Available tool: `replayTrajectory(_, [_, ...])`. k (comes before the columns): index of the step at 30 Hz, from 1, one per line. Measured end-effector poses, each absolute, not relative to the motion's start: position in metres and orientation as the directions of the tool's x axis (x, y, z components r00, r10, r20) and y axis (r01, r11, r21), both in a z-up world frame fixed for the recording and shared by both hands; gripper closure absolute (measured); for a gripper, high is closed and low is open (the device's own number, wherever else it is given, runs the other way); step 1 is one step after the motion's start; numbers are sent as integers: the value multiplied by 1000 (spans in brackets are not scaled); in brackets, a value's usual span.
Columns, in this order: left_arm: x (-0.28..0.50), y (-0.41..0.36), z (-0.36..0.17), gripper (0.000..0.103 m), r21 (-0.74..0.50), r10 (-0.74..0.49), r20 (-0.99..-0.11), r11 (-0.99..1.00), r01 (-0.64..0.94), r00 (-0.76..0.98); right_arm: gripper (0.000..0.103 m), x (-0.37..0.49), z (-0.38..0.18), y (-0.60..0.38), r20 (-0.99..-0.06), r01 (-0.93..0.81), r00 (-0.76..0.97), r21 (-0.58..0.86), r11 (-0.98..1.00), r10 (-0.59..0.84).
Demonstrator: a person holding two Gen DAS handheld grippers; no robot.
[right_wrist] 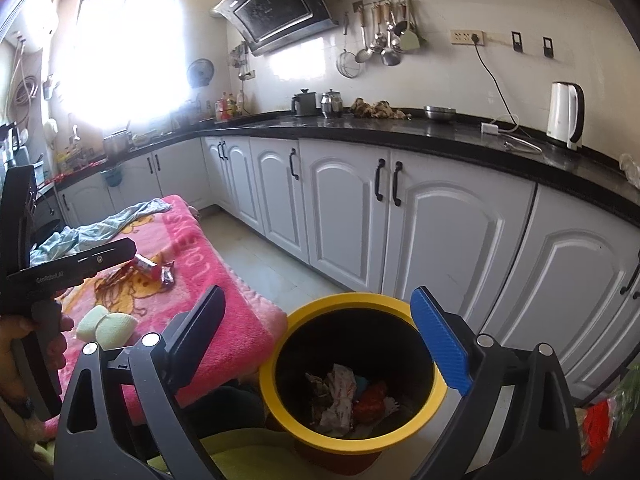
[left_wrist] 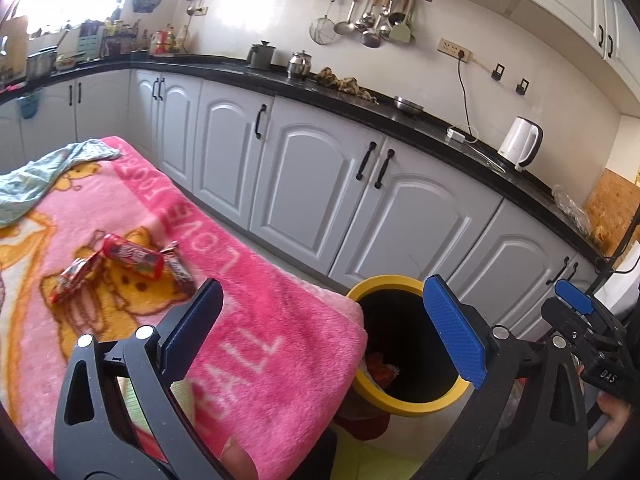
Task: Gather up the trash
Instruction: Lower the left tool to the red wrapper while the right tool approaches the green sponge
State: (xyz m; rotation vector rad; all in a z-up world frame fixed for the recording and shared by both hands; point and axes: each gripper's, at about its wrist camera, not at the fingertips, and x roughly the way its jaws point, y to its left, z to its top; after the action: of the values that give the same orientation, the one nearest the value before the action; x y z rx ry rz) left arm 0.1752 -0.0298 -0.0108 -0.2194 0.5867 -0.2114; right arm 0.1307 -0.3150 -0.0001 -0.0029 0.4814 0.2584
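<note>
My kitchen: glossy black countertop [right_wrist: 400, 134] over white arched-panel cabinets [right_wrist: 448, 232]; bright window [right_wrist: 124, 40] upper left; white tiled wall [right_wrist: 460, 80].

Three wrappers [left_wrist: 120, 266] on blanket, two sponges [right_wrist: 106, 326], one bin [right_wrist: 352, 364].

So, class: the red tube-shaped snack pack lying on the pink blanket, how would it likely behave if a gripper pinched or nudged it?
The red snack pack looks rounded, so a nudge may roll it. Its glossy wrap could be slippery. The soft blanket probably damps rolling.
</note>
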Motion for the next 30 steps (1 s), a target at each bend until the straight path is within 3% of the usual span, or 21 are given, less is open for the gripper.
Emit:
replayTrajectory(15, [151, 16, -1, 11, -254, -170, -490, 966, 46, 855, 7, 120, 11, -261, -444, -367, 827, 39, 929, 345])
replayTrajectory(30, [145, 79, -14, 11, -276, -67, -496, 958, -84, 866, 7, 117, -5, -186, -514, -521, 729, 10, 853, 452])
